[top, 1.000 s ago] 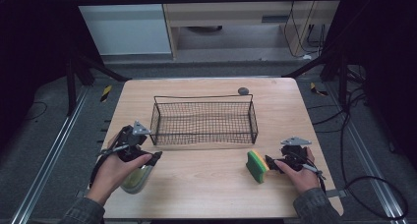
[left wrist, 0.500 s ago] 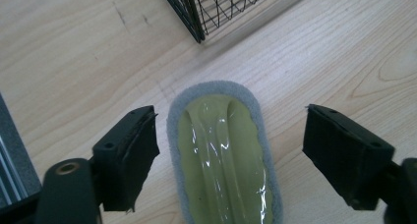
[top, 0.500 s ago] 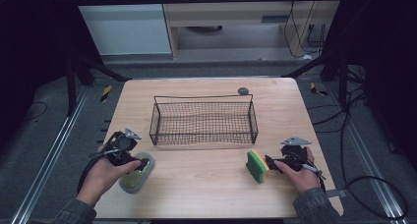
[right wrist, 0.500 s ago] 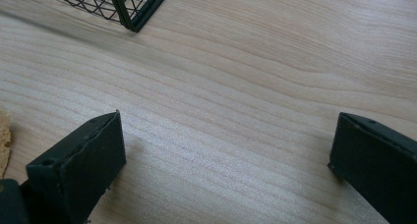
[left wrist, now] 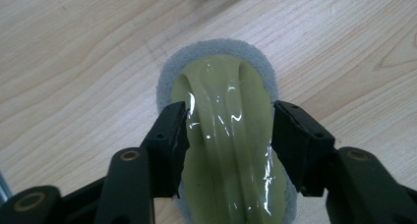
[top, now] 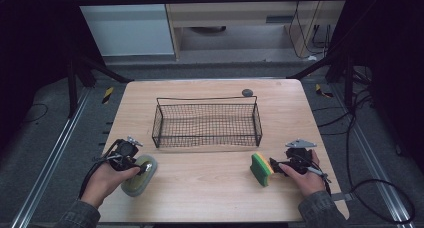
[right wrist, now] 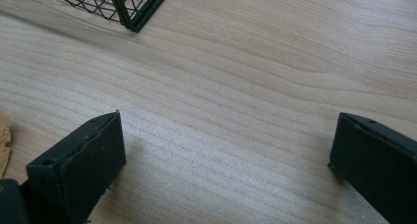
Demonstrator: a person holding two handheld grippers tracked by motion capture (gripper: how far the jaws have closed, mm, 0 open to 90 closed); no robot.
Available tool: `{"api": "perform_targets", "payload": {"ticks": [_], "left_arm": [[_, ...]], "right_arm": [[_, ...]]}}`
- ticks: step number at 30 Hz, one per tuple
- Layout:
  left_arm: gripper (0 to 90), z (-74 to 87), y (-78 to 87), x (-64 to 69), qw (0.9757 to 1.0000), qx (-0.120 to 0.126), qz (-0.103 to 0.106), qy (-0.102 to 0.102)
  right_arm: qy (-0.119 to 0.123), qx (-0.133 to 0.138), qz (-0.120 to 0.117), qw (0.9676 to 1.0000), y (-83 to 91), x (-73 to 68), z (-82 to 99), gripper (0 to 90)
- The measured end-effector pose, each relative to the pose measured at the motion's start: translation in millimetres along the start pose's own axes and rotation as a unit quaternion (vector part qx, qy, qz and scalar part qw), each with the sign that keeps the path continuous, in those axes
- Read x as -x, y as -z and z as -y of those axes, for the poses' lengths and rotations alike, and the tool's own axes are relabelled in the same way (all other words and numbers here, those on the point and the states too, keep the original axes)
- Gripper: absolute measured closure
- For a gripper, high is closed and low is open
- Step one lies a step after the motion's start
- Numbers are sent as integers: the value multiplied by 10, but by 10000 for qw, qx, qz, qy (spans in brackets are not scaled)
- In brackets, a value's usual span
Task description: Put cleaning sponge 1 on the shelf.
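Left claw [left wrist: 228, 130] lowered since earlier, jaws just closing, now pinching oval sponge [left wrist: 228, 135] on tabletop [top: 200, 188]; right claw [right wrist: 226, 155] spread, unmoved.

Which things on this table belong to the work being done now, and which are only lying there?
In the work:
- oval sponge, between the jaws of the left hand-held gripper, which have just been closing on it
- wire basket
- yellow-green sponge, beside the open right hand-held gripper

Only lying there:
- small dark round thing behind the basket
- cables on the floor
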State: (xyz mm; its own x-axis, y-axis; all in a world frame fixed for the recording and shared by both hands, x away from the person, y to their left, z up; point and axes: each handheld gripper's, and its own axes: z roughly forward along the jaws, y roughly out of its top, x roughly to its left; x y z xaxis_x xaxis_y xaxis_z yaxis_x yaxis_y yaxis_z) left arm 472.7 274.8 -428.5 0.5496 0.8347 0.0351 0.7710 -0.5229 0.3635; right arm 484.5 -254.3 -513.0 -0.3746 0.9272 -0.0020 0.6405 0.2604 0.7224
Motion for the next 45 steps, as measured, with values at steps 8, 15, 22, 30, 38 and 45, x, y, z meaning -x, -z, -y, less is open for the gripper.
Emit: {"api": "perform_targets", "payload": {"ticks": [8, 15, 22, 30, 38, 45], "left_arm": [[572, -18, -31, -37, 9999, -14, 95, 47], [597, -38, -57, -39, 9999, -43, 104, 56], [656, -42, -103, -40, 9998, -121, 139, -12], [696, 1, 4, -28, 9995, 51, 56, -302], [698, 48, 199, -32, 9972, 454, 24, -598], [698, 13, 342, -27, 9908, 805, -225, -1064]], "right_arm": [[-2, -1, 0, 10000, 0, 0, 0, 4], [7, 0, -6, 10000, 0, 1, 0, 4], [8, 0, -7, 10000, 0, 1, 0, 4], [11, 0, -13, 10000, -1, 2, -1, 4], [26, -2, -22, 10000, -1, 5, -2, 4], [41, 5, -33, 10000, -4, 9, -4, 4]]}}
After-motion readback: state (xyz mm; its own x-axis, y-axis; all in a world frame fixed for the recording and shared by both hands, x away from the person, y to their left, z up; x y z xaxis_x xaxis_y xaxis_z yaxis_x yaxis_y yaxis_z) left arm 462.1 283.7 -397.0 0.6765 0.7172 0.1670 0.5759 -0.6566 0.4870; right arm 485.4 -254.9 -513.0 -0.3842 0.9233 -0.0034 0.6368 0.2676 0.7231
